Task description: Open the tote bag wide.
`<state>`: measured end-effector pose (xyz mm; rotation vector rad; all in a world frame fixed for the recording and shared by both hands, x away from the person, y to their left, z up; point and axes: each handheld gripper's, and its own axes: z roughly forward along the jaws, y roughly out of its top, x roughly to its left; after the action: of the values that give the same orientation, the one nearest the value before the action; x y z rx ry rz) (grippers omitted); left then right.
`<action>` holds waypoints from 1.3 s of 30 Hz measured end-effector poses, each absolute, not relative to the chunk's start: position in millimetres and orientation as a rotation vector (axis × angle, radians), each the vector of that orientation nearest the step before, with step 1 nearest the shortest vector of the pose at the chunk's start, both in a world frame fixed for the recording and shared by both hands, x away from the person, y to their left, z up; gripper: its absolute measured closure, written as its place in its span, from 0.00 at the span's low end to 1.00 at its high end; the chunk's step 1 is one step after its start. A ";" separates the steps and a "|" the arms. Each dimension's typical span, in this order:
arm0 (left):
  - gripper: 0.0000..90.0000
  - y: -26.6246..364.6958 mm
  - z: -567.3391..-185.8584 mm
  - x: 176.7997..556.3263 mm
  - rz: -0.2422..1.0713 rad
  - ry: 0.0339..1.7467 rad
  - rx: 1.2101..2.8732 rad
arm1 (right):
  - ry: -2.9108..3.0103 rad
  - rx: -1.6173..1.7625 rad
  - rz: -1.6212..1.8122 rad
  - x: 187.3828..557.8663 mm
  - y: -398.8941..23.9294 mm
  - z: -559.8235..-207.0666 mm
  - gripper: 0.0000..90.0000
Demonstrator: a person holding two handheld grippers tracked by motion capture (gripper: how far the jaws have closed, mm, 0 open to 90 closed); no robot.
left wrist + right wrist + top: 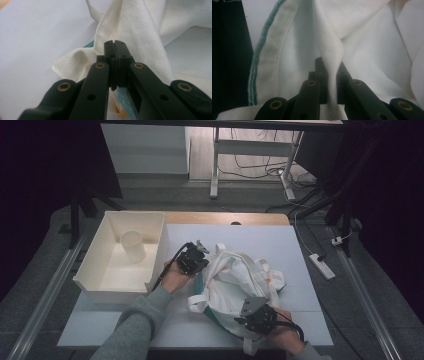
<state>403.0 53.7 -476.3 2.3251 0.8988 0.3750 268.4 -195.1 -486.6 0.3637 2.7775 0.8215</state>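
No readable text, label, brand, number or sign appears on anything here.

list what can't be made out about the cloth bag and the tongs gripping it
- Inside of the cloth bag: hidden in the high view by its own folds.
- Teal item under the bag: mostly covered by fabric, kind unclear.
- Left tongs: jaws shut at a fold; the cloth between them is hidden.
- Right tongs: the fold's lower end is cut off by the frame's bottom edge.
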 end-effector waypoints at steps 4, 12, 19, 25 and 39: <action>0.96 52.8 -469.3 397.1 0.403 0.885 2.307 | 2.778 0.381 0.852 270.6 -196.9 -488.1 0.95; 0.66 47.5 -441.5 380.6 0.379 0.778 2.205 | 2.776 0.382 0.860 271.4 -196.3 -489.2 0.94; 0.54 32.1 -462.5 397.1 0.331 0.808 2.294 | 2.763 0.376 0.864 271.6 -195.7 -489.5 0.94; 0.80 30.4 -473.6 407.4 0.297 0.815 2.303 | 2.735 0.371 0.874 271.3 -195.5 -488.9 0.94; 0.97 59.5 -466.2 409.7 0.320 0.905 2.202 | 2.749 0.250 0.861 242.5 -183.4 -476.7 0.95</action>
<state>409.7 59.5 -466.2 2.2015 0.9054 0.3201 242.5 -183.4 -476.7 0.2497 2.7494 0.8606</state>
